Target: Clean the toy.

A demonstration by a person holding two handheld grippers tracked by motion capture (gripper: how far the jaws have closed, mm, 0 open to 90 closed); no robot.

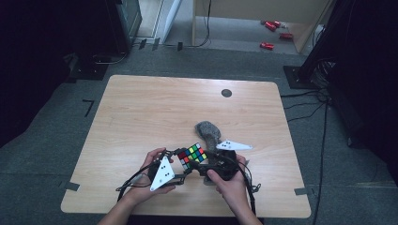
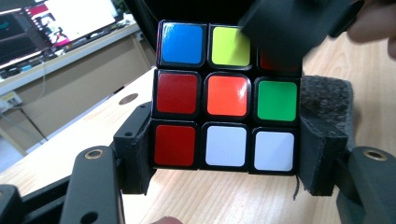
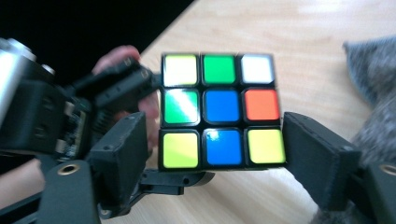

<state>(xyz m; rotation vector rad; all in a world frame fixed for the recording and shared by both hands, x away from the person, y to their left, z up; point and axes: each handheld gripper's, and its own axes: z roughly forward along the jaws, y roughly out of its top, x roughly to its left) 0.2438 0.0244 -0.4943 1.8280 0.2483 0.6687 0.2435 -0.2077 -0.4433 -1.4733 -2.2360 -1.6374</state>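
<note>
Rubik's cube [image 1: 192,155] is held above the near part of the desk [image 1: 141,112], between both hand-held grippers. The left hand-held gripper [image 2: 226,156] clamps its bottom layer. The right hand-held gripper [image 3: 219,149] brackets it loosely, pads not pressing. A grey furry cloth [image 1: 208,132] lies just behind.

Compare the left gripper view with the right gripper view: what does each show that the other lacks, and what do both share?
Left gripper view alone: a cube face with an orange centre, and a lit monitor on a bench. Right gripper view alone: a face with a blue centre, and a hand behind the other gripper. Both: the puzzle cube between black jaws, the grey furry cloth and the wooden table.
</note>
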